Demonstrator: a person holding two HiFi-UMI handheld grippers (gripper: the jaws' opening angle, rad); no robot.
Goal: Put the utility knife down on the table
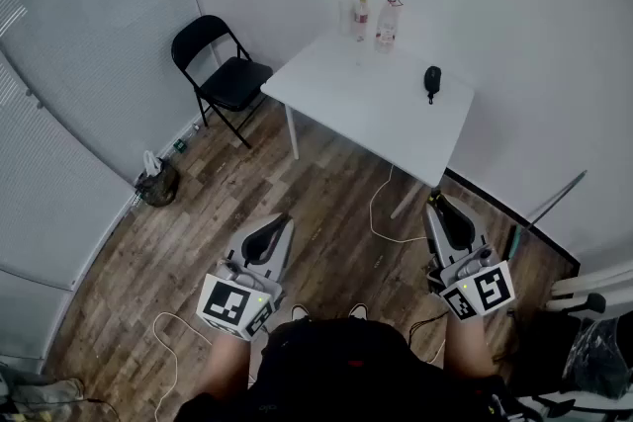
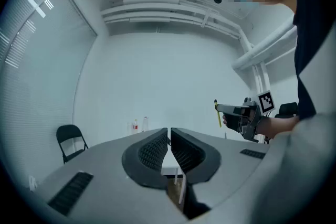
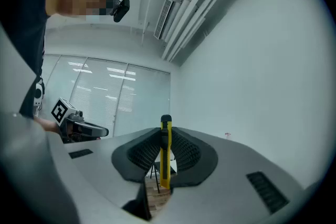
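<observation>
Left tool [image 1: 272, 237]: being held low in front of the person's body, above the wooden floor [image 1: 326, 203], and pointing forward toward the tabletop [image 1: 346, 104]; its jaws are resting closed against each other with nothing between them. Right tool [image 1: 445, 217]: being held at about the same height, well apart from the other, also pointing toward the tabletop; its jaws are clamping the utility knife [image 3: 165, 157], which is yellow and standing upright, its black end sticking up above the jaws. The knife is hanging in the air, well short of the tabletop. The tabletop, white and standing in the corner, is carrying two bottles [image 1: 387, 22] at its far edge and a small black object [image 1: 432, 81] near its right side. Black folding chair [image 1: 223, 64]: standing to the left.
</observation>
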